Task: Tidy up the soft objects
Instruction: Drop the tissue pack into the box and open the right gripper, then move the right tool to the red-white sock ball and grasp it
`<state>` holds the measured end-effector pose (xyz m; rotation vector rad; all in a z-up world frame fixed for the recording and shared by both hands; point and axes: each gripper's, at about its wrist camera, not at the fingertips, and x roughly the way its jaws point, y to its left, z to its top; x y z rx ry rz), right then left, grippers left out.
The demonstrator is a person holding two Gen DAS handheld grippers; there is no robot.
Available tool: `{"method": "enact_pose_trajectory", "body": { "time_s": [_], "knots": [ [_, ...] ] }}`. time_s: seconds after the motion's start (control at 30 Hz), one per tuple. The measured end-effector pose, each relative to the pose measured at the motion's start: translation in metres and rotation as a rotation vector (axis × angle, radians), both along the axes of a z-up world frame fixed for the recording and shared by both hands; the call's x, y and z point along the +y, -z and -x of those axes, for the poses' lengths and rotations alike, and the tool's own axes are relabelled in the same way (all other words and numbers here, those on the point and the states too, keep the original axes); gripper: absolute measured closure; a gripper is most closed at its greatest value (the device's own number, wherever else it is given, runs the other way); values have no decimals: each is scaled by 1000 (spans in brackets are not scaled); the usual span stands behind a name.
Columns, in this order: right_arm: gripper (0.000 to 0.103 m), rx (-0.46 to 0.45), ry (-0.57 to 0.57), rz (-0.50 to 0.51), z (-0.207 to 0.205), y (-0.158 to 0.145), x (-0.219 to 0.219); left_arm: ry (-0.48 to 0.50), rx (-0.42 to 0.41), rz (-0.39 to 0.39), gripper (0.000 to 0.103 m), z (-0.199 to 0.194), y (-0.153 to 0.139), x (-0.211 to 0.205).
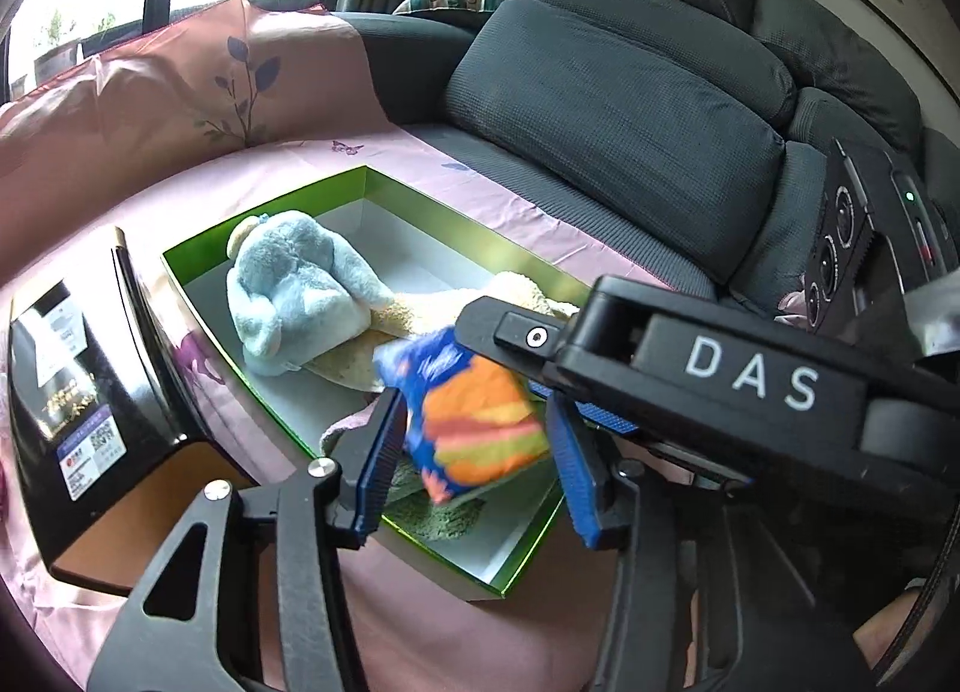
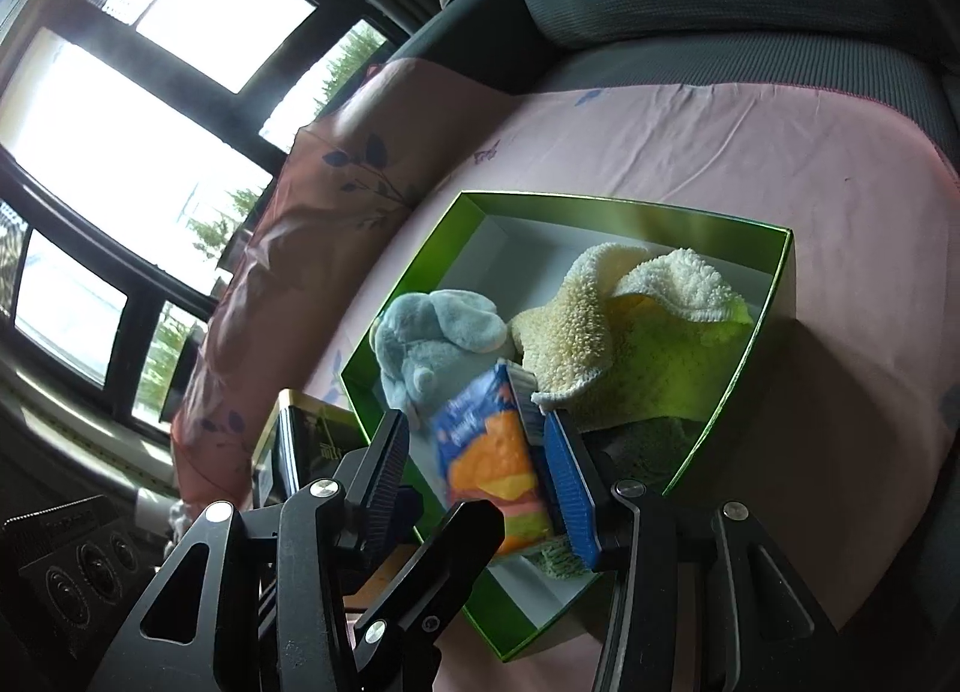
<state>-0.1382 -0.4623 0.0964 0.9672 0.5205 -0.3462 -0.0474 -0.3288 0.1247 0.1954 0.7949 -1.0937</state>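
Note:
A green box (image 1: pixel 360 176) (image 2: pixel 600 206) lies open on the pink sheet. Inside lie a pale blue plush toy (image 1: pixel 288 290) (image 2: pixel 438 338), a cream towel (image 1: pixel 420 308) (image 2: pixel 618 320) and a grey-green cloth (image 1: pixel 432 518) (image 2: pixel 654 434). A blue and orange soft packet (image 1: pixel 474 422) (image 2: pixel 498 464) hangs above the box's near end. My left gripper (image 1: pixel 474 452) stands open around the packet. My right gripper (image 2: pixel 480 482) also brackets it; the packet lies against its right pad (image 2: pixel 570 488). The right gripper's body (image 1: pixel 690 368) crosses the left wrist view.
A black box (image 1: pixel 66 392) (image 2: pixel 306 440) stands left of the green box on the pink sheet (image 1: pixel 390 632) (image 2: pixel 720 152). A dark grey sofa back (image 1: pixel 630 110) rises behind. A pink leaf-print cushion (image 1: pixel 180 80) leans at the left under the window (image 2: pixel 120 152).

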Motion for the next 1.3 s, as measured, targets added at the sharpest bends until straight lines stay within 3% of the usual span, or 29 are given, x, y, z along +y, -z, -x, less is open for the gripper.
{"method": "enact_pose_trajectory", "body": {
  "time_s": [0.13, 0.23, 0.33, 0.47, 0.7, 0.83, 1.0, 1.2, 1.3],
  "knots": [
    [52, -47, 59, 25, 16, -13, 1, 9, -1, 53, 36, 2, -13, 18],
    [40, -62, 101, 89, 25, -26, 5, 2, -13, 103, 27, 0, -25, 41],
    [33, -88, 106, 138, 29, -39, 12, -60, -3, 139, 24, -7, -33, 70],
    [17, -126, 106, 206, 31, -55, 27, -161, 26, 202, 16, -19, -41, 118],
    [10, -138, 52, 313, 20, -76, 55, -360, -5, 252, 1, -27, -47, 199],
    [10, -115, 29, 392, 12, -85, 76, -462, -21, 254, 1, -31, -49, 236],
    [9, -111, -41, 481, -2, -91, 99, -658, -76, 180, 1, -30, -44, 290],
    [9, -66, -65, 556, -15, -93, 119, -861, -52, 187, 1, -40, -25, 355],
    [9, -49, -89, 580, -21, -93, 129, -943, -56, 156, 1, -46, -12, 376]
  ]
}}
